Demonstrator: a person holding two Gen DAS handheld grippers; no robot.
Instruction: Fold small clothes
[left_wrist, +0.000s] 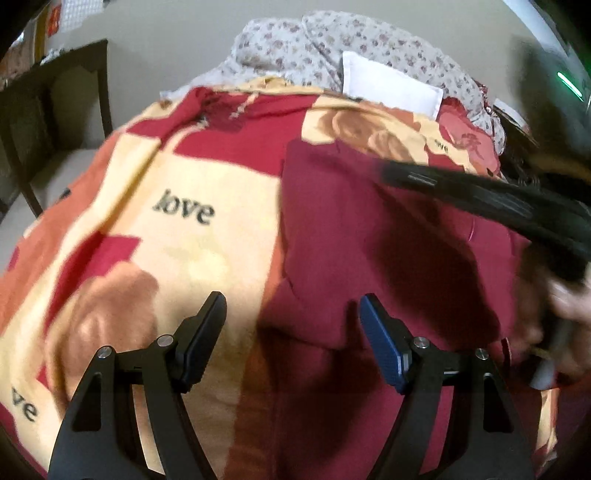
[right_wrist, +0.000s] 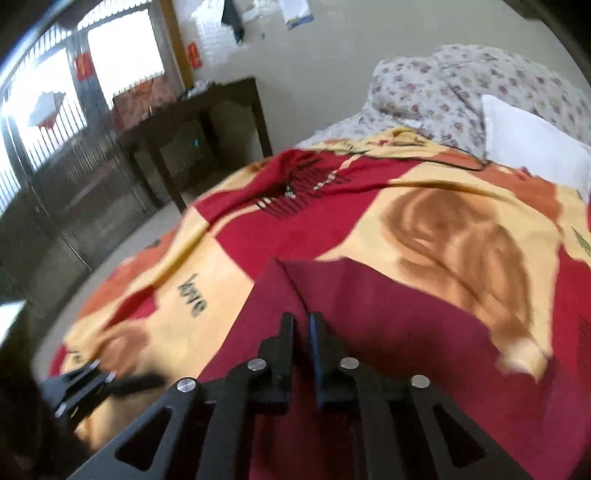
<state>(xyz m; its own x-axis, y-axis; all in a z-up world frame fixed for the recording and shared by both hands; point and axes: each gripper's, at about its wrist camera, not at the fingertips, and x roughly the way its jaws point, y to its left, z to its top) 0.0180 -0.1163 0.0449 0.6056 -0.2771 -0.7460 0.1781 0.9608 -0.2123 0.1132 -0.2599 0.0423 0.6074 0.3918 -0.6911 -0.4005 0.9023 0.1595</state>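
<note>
While the maroon garment (left_wrist: 388, 240) lies flat on the bed's patterned blanket (left_wrist: 177, 184), toward four o'clock in the left wrist view, the left gripper (left_wrist: 293, 310) hangs above its near edge with fingers spread and empty. Over that cloth, the right gripper (right_wrist: 302, 321) has its fingers nearly together; whether they pinch fabric I cannot tell. A white pillow (right_wrist: 532, 147) rests at one o'clock.

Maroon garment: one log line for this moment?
maroon garment: flat on blanket | left tool: open, above | right tool: nearly shut, empty
</note>
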